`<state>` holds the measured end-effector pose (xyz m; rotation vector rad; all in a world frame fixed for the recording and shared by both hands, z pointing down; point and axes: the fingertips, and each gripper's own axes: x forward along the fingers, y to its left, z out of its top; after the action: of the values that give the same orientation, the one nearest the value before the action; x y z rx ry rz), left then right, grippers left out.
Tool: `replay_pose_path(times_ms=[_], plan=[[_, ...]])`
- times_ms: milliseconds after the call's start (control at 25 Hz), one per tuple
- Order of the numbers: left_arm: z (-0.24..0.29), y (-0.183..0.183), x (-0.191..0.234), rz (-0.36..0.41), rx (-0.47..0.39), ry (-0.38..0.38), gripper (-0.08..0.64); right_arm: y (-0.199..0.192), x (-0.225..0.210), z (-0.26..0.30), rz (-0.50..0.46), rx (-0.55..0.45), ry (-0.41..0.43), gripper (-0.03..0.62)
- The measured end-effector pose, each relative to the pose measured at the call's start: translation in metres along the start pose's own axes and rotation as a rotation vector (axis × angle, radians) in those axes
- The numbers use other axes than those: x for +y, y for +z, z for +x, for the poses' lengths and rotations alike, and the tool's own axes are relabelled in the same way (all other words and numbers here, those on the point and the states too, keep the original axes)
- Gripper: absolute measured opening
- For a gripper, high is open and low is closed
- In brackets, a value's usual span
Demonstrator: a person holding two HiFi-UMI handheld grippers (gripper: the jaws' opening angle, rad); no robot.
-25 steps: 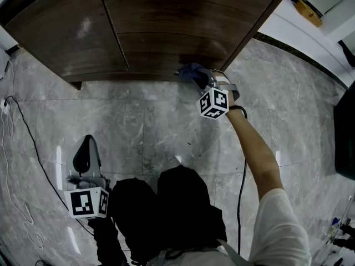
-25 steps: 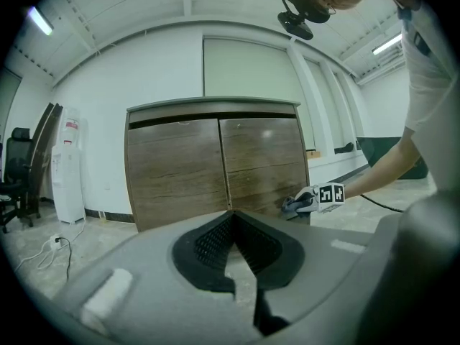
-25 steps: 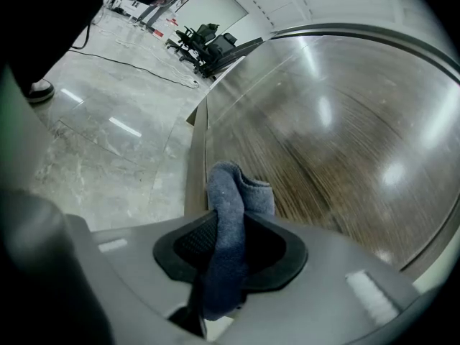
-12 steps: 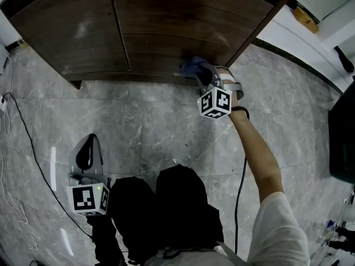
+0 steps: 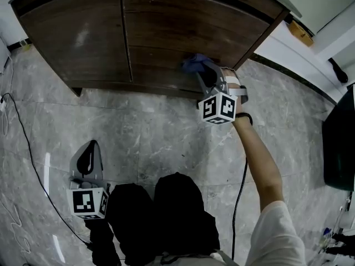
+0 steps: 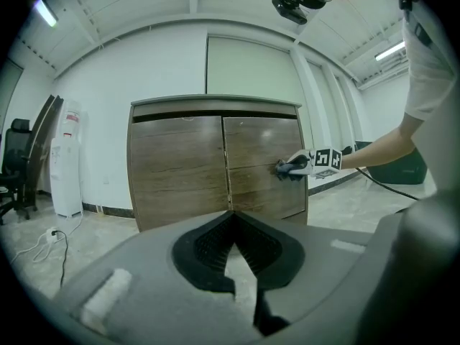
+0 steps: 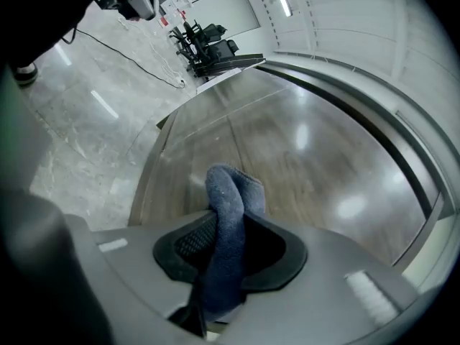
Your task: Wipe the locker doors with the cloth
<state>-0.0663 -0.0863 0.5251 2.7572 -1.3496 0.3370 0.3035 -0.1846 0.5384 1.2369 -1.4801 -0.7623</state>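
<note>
The locker has two brown wooden doors, a left one [image 5: 72,35] and a right one [image 5: 183,26]. My right gripper [image 5: 201,72] is shut on a blue cloth [image 5: 194,64] and presses it flat against the right door near its right edge. In the right gripper view the cloth [image 7: 230,192] bulges out between the jaws of the right gripper [image 7: 228,246], with the door's surface [image 7: 302,157] straight ahead. The left gripper view shows the cloth [image 6: 286,168] partway up the right door [image 6: 262,149]. My left gripper [image 5: 87,157] hangs low over the floor, its tips together, holding nothing.
A black cable [image 5: 25,143] trails across the grey marble floor on the left. A white appliance [image 6: 66,160] and a black office chair [image 6: 14,164] stand left of the locker. A dark object [image 5: 338,143] stands at the right edge. The person's dark legs [image 5: 166,215] are below.
The right gripper has slid upward on the right door with the cloth in it. The left gripper has stayed where it was.
</note>
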Motion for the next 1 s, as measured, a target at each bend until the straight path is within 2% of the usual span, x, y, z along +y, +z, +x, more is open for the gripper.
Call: replay_pose_path(times_ms=[400,680,1000], plan=[[-0.004,-0.007,0.001,-0.014,-0.011,-0.003,0.003,0.035,-0.064,-0.013,-0.058,-0.042,-0.096,0.103],[-0.006,-0.007,0.005,-0.021,-0.017,0.006,0.003,0.056,-0.112,-0.026,-0.056,-0.061,-0.171,0.104],[-0.011,-0.005,0.01,-0.029,-0.024,0.015,0.003,0.071,-0.147,-0.033,-0.086,-0.085,-0.228,0.104]])
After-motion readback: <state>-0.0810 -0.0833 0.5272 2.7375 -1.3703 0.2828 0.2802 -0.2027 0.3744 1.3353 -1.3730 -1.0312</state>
